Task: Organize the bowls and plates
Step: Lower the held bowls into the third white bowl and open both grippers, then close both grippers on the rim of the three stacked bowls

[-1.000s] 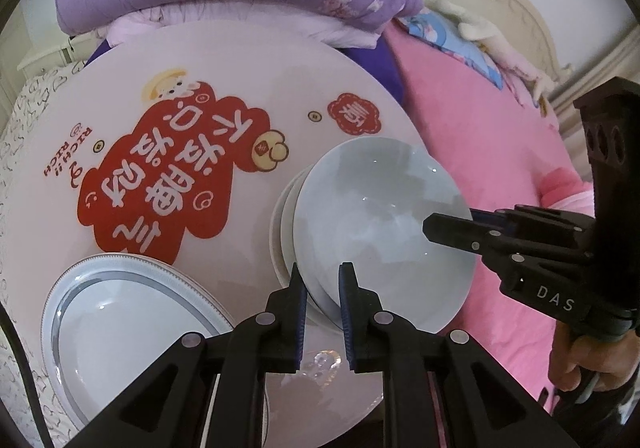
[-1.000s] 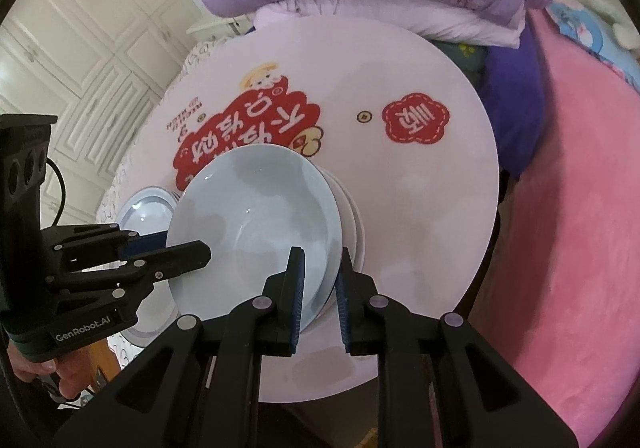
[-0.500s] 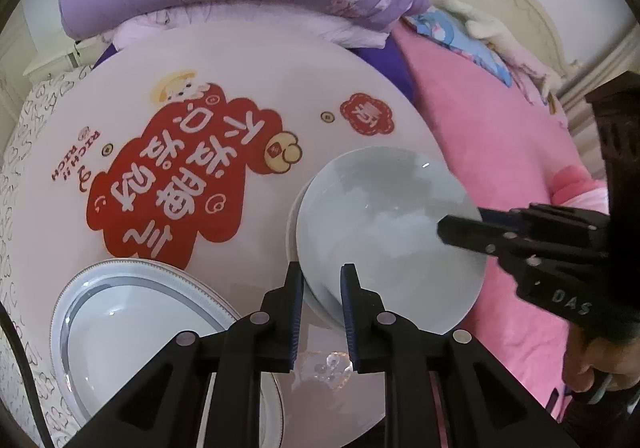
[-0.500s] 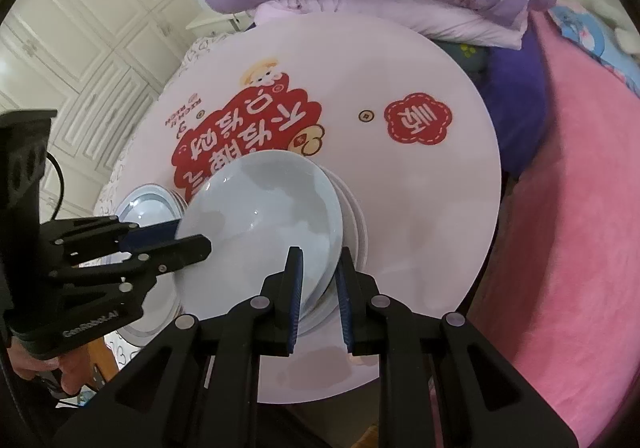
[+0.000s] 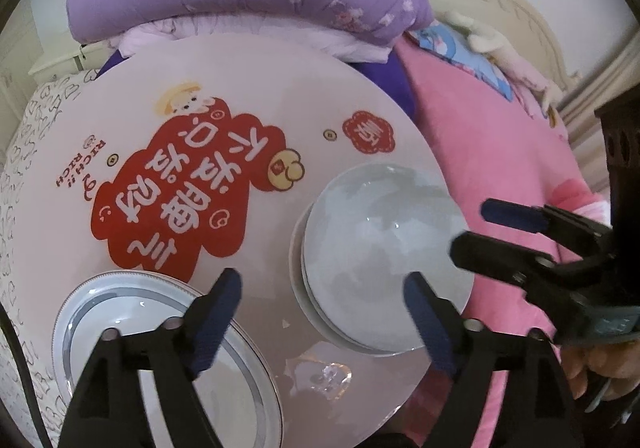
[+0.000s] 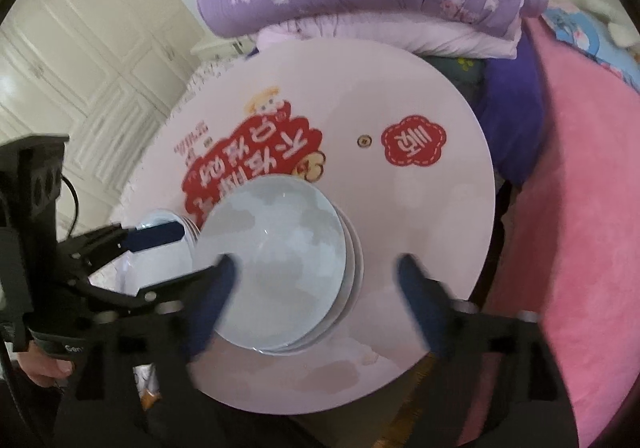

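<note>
Both grippers let go of the bowl stack.

Round table (image 5: 248,60) fills the frame; bowl (image 5: 384,260) sits right of centre atop stacked bowls, plate (image 5: 160,348) at lower left. Left gripper (image 5: 322,292) and right gripper (image 6: 314,280) have just been opening; jaws wide, holding nothing, straddling the bowl's near rim.

Two black plastic grippers, left gripper (image 5: 320,290), right gripper (image 6: 316,274), blue-padded jaws, silver screws, white lettering, black cable
</note>
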Demonstrator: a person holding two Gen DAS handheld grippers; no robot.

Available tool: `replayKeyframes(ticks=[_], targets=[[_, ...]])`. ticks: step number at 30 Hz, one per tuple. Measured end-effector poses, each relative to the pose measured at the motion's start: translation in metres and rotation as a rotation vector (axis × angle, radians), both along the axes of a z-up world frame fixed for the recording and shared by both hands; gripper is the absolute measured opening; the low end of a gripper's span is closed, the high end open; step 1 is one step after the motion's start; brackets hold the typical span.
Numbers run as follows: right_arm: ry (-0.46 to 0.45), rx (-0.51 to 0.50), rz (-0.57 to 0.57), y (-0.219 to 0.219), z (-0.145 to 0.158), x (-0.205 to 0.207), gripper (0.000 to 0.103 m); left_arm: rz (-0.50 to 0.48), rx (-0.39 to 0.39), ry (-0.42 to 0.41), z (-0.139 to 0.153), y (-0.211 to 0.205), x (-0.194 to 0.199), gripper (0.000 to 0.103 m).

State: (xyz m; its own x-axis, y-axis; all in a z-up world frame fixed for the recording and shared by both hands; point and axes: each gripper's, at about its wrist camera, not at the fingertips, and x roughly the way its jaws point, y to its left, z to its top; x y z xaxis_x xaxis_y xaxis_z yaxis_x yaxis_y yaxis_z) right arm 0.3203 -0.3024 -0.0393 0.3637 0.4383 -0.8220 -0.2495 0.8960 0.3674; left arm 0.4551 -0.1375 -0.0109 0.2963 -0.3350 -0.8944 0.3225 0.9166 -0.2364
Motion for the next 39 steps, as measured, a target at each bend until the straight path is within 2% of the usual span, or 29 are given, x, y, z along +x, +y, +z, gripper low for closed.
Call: replayKeyframes(ticks=[1, 2, 6, 10, 16, 26, 31, 36, 39], targets=[[-0.004, 0.01, -0.009, -0.002, 0.001, 0.0, 0.103, 0.006, -0.007, 0.0, 0.002, 0.002, 0.001, 0.093], [-0.01, 0.018, -0.019, -0.004, 0.002, 0.0, 0.103, 0.014, -0.011, -0.002, 0.004, 0.004, 0.001, 0.098], [-0.037, 0.027, -0.068, -0.012, 0.007, 0.0, 0.103, 0.038, -0.038, -0.004, 0.01, 0.012, 0.001, 0.102], [-0.044, 0.067, -0.107, -0.023, 0.011, 0.0, 0.103, 0.075, -0.101, 0.025, 0.01, 0.024, 0.001, 0.102], [-0.018, 0.045, -0.122, -0.031, 0.004, -0.001, 0.103, 0.118, -0.188, 0.094, -0.003, 0.036, -0.004, 0.102], [0.037, 0.016, -0.081, -0.021, -0.018, 0.0, 0.103, 0.158, -0.223, 0.195, -0.039, 0.026, -0.008, 0.102], [0.062, 0.007, -0.071, -0.015, -0.029, 0.006, 0.103, 0.173, -0.239, 0.221, -0.053, 0.018, -0.005, 0.101], [0.077, 0.0, -0.072, -0.013, -0.036, 0.011, 0.103, 0.209, -0.262, 0.261, -0.073, 0.015, 0.001, 0.096], [0.09, -0.003, -0.069, -0.012, -0.041, 0.014, 0.103, 0.222, -0.271, 0.245, -0.075, 0.015, 0.003, 0.096]])
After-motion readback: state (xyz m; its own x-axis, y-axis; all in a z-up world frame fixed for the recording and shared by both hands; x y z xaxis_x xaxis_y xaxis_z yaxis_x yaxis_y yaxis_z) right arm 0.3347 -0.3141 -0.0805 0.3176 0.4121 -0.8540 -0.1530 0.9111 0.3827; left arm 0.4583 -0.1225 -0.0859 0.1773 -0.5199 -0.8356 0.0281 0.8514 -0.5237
